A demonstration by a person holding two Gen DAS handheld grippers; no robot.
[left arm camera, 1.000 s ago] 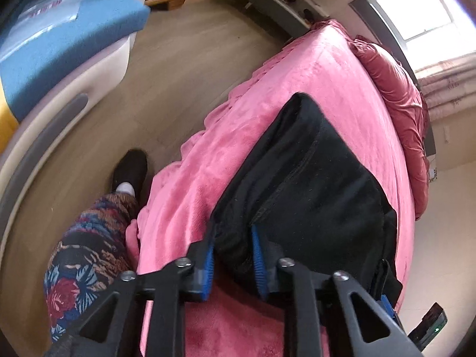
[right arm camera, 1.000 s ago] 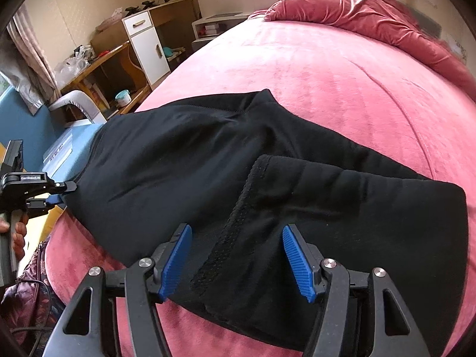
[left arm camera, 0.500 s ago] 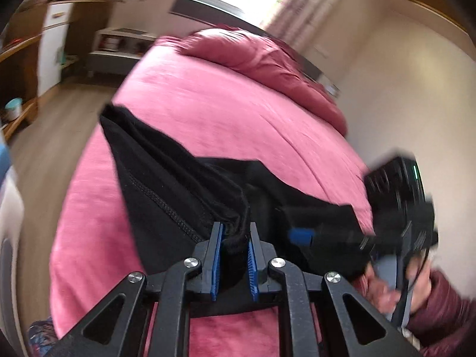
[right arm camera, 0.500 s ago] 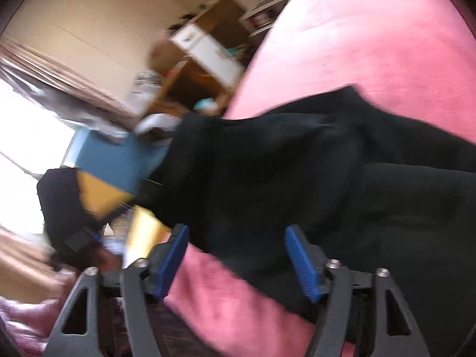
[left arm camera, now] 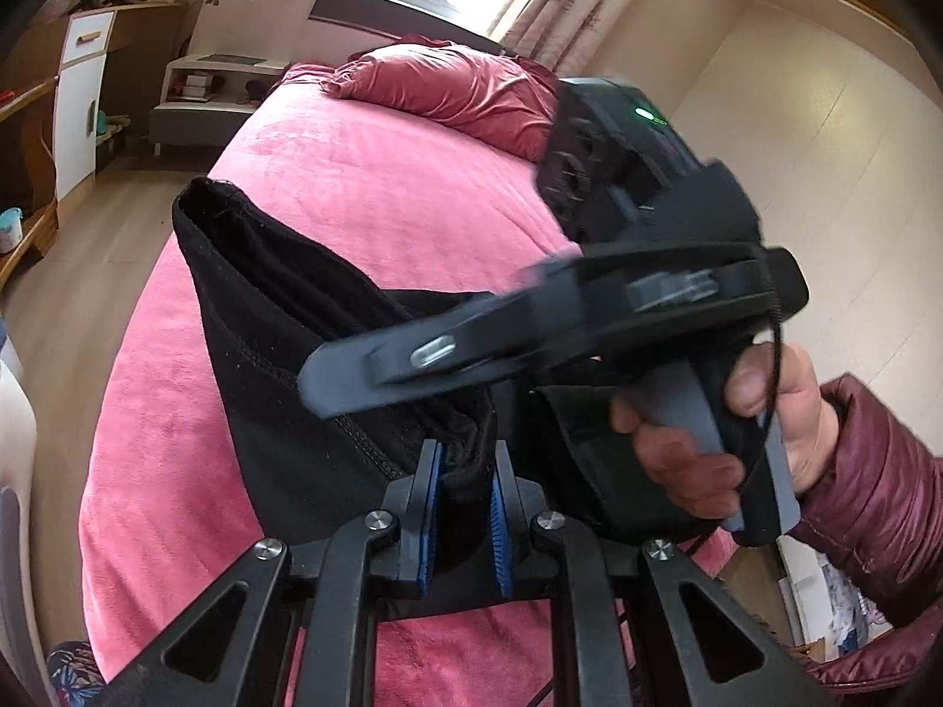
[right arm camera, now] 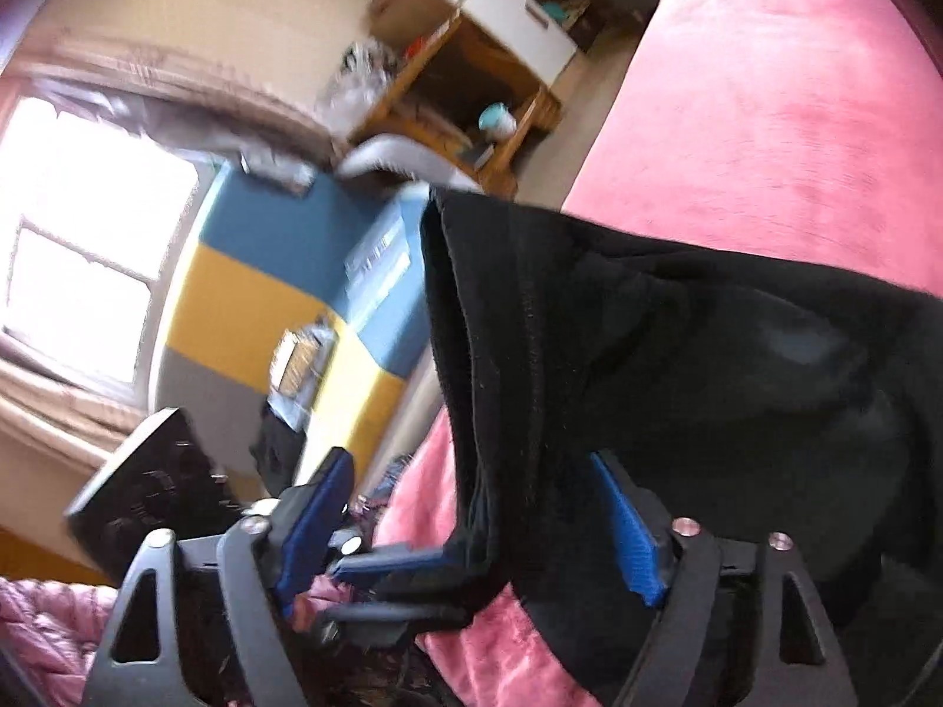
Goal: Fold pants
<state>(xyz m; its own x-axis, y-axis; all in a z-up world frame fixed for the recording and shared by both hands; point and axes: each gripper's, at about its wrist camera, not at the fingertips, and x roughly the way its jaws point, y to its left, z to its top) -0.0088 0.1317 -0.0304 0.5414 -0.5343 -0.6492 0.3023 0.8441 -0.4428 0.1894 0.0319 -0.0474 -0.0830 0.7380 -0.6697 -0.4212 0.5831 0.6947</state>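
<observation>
Pants (left arm camera: 277,318), black and soft, lie partly on the pink bed (left arm camera: 377,200), with one bunched edge lifted off it. The left gripper (left arm camera: 464,515) is clamped on that thick bunch of fabric. The right gripper (right arm camera: 471,530) has its jaws wide and closing; black cloth hangs between them, but the pads do not look to be pressing on it yet. The fabric appears light, limp and fleecy, likely to sag and slide unless several layers are pinched together. The stitched hem (left arm camera: 353,430) beside the held bunch looks the firmest place for a second hold, judging by its seam. As for containers, a teal tub (right arm camera: 497,119) sits on a wooden shelf (right arm camera: 448,112) beyond the bed; I cannot tell what is inside it.
</observation>
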